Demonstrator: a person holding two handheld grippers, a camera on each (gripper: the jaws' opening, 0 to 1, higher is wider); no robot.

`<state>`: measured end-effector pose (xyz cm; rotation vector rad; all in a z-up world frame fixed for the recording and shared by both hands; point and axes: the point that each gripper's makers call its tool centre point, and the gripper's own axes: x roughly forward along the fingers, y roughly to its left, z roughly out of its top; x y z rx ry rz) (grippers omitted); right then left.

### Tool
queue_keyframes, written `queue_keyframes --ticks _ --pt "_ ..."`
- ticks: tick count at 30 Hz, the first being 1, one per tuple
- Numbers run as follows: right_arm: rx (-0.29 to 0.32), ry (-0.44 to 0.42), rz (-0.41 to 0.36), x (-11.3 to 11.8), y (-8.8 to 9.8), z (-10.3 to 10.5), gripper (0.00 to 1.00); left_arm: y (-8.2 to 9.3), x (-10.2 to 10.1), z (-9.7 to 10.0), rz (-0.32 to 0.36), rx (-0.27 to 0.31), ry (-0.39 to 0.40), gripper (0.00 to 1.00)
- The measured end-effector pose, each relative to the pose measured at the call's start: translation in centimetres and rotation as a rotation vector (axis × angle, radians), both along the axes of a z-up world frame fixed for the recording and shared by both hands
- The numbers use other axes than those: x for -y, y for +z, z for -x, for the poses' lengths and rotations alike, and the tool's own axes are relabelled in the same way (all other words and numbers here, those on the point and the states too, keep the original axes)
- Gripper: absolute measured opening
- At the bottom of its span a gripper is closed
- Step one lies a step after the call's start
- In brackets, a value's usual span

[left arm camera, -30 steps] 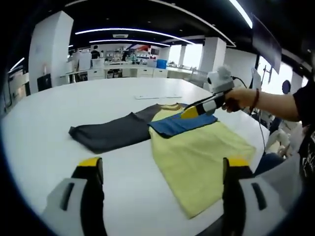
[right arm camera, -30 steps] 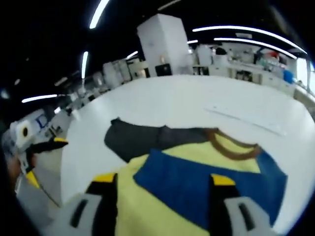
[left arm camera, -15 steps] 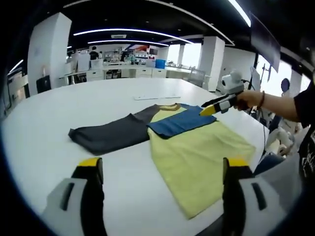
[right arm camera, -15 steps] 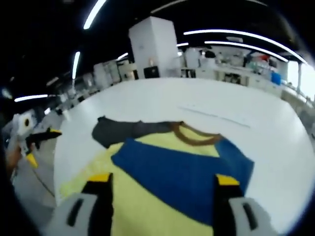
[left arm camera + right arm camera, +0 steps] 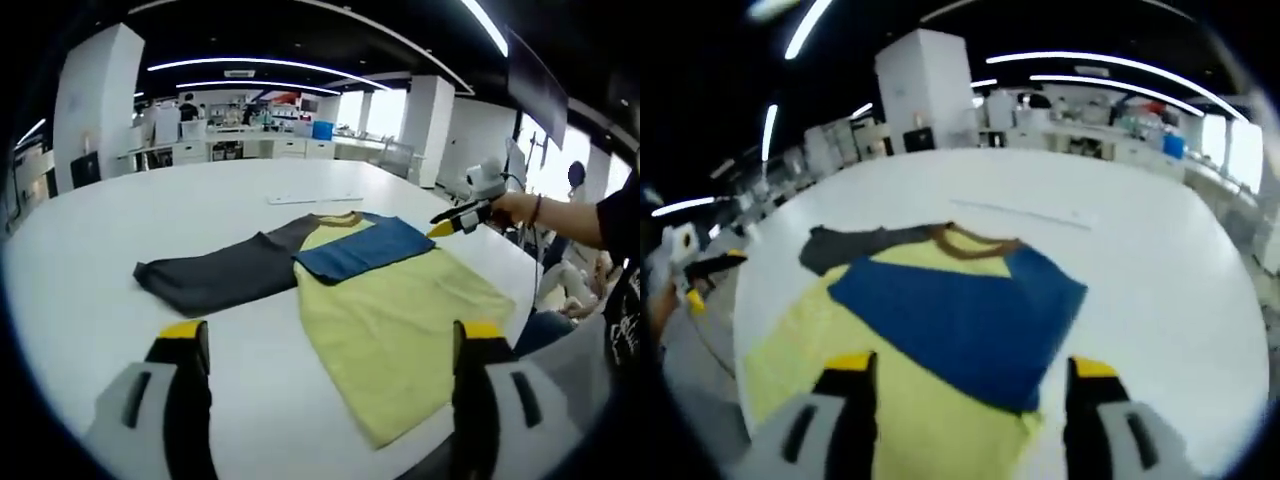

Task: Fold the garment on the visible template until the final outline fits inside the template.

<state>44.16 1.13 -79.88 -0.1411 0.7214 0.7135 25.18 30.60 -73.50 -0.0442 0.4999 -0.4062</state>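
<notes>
The garment [image 5: 395,310], a yellow T-shirt with a brown collar, lay flat on the white worktop [image 5: 90,270], its body spread toward the near edge. The blue sleeve [image 5: 362,247] was folded in across the chest, just below the collar. The dark grey sleeve [image 5: 215,270] lay stretched out to the left, unfolded, flat on the worktop. In the right gripper view the same layout read clearly: blue sleeve [image 5: 960,315] across the yellow body [image 5: 810,340], grey sleeve [image 5: 845,243] poking out on the far side.

I could not make out a template outline under or around the garment. A thin pale strip [image 5: 315,198] lay on the worktop beyond the collar, well apart from the shirt; I cannot say what it was.

My judgement: one sleeve fold done, early in the job. Left to do were the grey sleeve, then the long body, likely brought up from the hem, then a check of the outline.

My left hand-held gripper [image 5: 325,345] hung at the near edge, jaws wide apart, holding nothing. My right hand-held gripper [image 5: 965,375] was also spread apart and empty, above the yellow body near the blue sleeve; from the left gripper view it [image 5: 452,222] sat just off the shirt's right shoulder, not touching cloth as far as I could tell.
</notes>
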Motion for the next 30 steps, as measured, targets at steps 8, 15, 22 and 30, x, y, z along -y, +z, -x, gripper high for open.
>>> queue_keyframes --ticks 8,15,22,30 --pt "0.059 0.049 0.149 2.2 -1.2 0.4 0.49 0.0 -0.6 0.0 0.012 -0.003 0.008 0.99" --pt "0.082 0.051 0.222 3.3 -2.0 0.4 0.2 -0.2 -0.7 0.1 0.02 -0.011 0.008 0.99" --pt "0.086 0.091 0.246 3.4 -2.3 0.1 0.15 -0.2 -0.7 0.1 0.017 -0.016 0.013 0.99" --pt "0.128 0.169 0.318 3.1 -2.8 -0.3 0.06 -0.3 -0.6 0.2 0.032 -0.024 0.026 0.99"
